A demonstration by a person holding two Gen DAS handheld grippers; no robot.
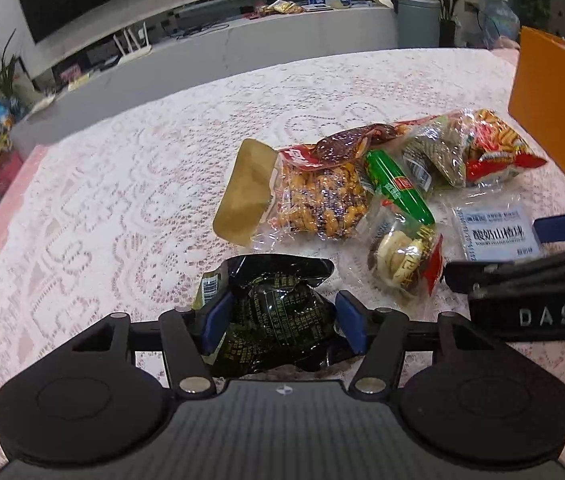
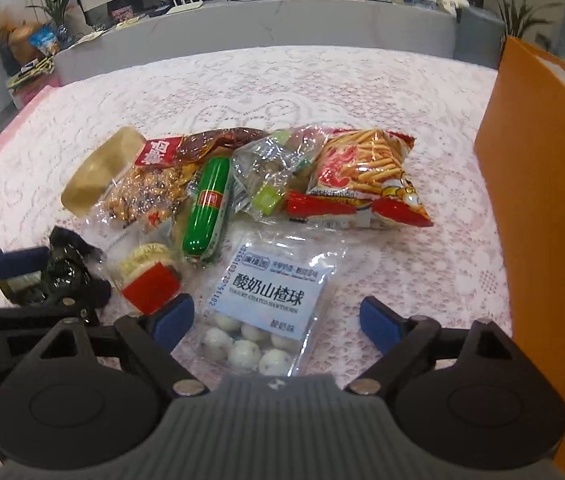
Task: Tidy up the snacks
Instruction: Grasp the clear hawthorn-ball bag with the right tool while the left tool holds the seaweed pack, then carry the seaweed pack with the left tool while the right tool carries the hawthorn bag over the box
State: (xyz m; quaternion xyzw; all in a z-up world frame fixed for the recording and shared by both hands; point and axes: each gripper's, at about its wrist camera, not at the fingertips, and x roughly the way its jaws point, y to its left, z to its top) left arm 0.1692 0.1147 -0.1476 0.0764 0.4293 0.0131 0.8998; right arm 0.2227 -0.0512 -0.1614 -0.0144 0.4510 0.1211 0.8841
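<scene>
My left gripper (image 1: 280,322) is shut on a black foil snack packet (image 1: 278,320), its blue pads against both sides; the packet also shows at the left of the right wrist view (image 2: 64,268). My right gripper (image 2: 276,320) is open, its pads on either side of a clear bag of yogurt hawthorn balls (image 2: 266,304) lying on the table; that bag also shows in the left wrist view (image 1: 496,236). Behind lie a green sausage (image 2: 206,208), a peanut bag (image 2: 146,192), a round cracker pack (image 2: 150,276), a clear wrapped snack (image 2: 270,172) and a red fries bag (image 2: 366,176).
An orange box (image 2: 542,200) stands at the right side of the table. The table has a pink lace cloth (image 2: 282,88). A low grey TV bench (image 2: 262,20) with clutter runs behind the table.
</scene>
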